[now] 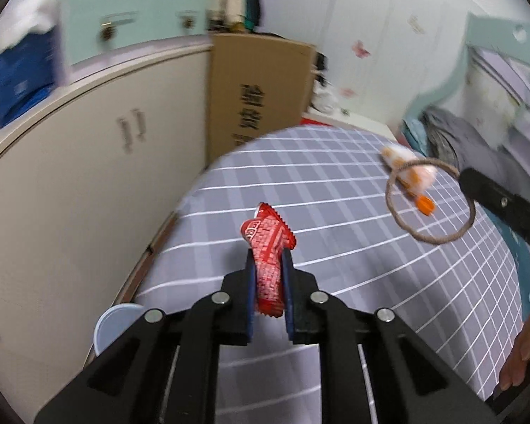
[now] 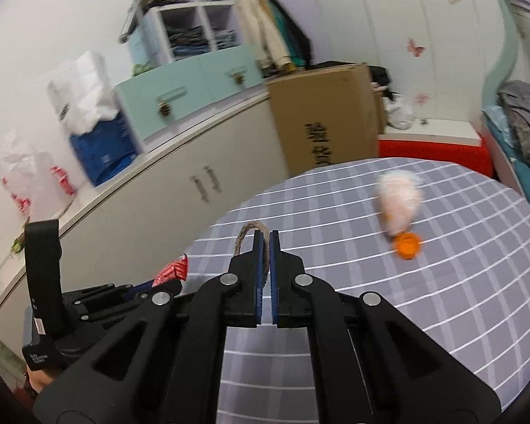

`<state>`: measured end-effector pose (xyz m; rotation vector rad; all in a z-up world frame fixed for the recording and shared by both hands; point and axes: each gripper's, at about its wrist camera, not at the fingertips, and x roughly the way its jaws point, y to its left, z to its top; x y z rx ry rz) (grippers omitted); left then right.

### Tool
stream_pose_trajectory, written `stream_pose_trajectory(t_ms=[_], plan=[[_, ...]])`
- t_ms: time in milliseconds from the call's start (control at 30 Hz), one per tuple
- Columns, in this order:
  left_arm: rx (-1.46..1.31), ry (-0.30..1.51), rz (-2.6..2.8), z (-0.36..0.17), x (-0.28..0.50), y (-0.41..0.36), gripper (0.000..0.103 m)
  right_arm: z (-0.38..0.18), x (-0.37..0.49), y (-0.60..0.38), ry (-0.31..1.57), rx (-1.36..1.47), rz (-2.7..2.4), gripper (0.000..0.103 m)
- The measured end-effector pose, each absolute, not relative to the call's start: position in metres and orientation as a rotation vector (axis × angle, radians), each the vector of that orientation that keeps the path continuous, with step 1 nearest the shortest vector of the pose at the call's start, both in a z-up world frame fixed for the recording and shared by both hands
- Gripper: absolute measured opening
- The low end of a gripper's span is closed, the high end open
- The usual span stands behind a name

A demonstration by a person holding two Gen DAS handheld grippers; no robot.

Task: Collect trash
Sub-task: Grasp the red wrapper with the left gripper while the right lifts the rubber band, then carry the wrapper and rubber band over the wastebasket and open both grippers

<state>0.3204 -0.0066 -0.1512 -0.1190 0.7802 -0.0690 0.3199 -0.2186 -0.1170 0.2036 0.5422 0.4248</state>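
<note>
My left gripper is shut on a red crinkled snack wrapper, held above the grey checked tablecloth. In the right wrist view the wrapper pokes out of the left gripper at lower left. My right gripper is shut on a brown elastic loop. In the left wrist view that loop hangs from the right gripper's tip. A blurred white crumpled item with an orange cap lies on the cloth at the far right.
A cream cabinet runs along the left of the table, with a tall cardboard box behind it. A pale round container sits low beside the table's left edge. A person's hand is at the right edge. Bedding lies at the far right.
</note>
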Motion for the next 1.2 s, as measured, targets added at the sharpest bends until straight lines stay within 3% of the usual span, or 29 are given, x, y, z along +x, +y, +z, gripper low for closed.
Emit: stream_pose_trajectory(t_ms=[500,1200], plan=[[-0.347,0.829,0.209,-0.212,0.239,0.177,0.013,-0.157,0.284,-0.005,0.675,0.077,0.726,0.003],[-0.541,1.032,0.345,-0.359,0.256,0.301,0.013,-0.333,0.339,0.163,0.938,-0.023,0.731,0.005]])
